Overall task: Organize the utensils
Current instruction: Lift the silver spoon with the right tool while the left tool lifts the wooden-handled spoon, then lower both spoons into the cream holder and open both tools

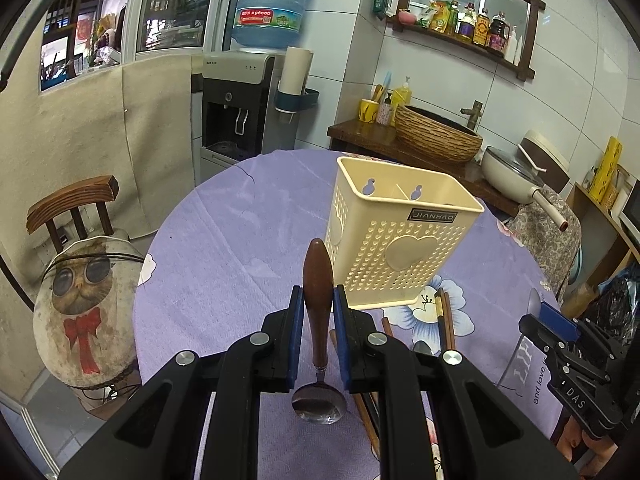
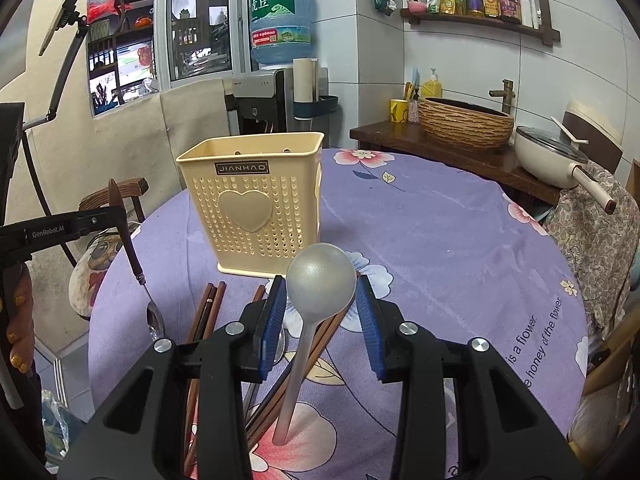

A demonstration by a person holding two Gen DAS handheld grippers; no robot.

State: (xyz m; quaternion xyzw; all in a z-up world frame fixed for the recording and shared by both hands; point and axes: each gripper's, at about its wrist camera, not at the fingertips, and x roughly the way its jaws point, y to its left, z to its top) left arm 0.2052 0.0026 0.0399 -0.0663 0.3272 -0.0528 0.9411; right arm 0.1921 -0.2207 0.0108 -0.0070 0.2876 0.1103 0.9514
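left gripper (image 1: pixel 316 308) clamped tight on a wooden-handled spoon (image 1: pixel 318 280), shiny bowl hanging low centre, right gripper (image 2: pixel 320 300) part-open, pinching a grey plastic ladle (image 2: pixel 320 276) by its round head, perforated cream holder (image 2: pixel 252 200) upright mid-frame on purple floral tablecloth (image 2: pixel 440 240), chopsticks (image 2: pixel 208 312) beside it
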